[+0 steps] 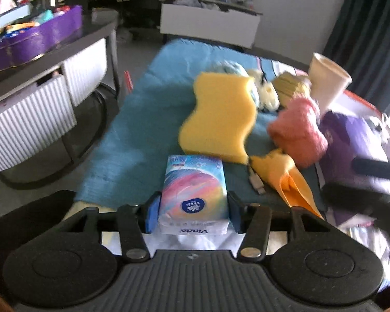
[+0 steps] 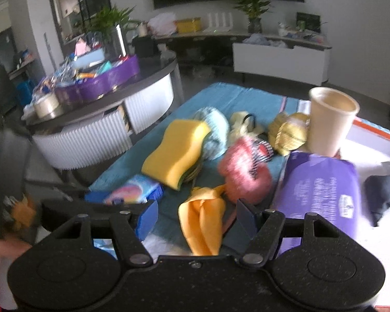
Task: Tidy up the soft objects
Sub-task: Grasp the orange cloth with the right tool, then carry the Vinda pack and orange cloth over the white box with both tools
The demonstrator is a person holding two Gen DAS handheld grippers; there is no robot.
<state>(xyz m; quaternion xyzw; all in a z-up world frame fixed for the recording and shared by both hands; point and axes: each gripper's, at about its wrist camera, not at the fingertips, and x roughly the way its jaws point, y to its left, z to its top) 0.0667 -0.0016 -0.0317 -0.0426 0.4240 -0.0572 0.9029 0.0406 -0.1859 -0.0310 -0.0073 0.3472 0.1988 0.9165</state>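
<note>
Reading "Vinda": tissue pack (image 1: 193, 195) label

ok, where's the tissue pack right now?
Left wrist view, bottom centre: the tissue pack sits between the left gripper pads on the blue mat, just in front of the yellow sponge.

yellow sponge (image 1: 218, 115): 1
tissue packet (image 1: 195, 195): 1
paper cup (image 1: 327, 83): 1
pink plush (image 1: 299, 135): 1
orange cloth (image 1: 288, 179): 1
purple pack (image 2: 322, 189): 1
yellow yarn ball (image 2: 288, 132): 1
</note>
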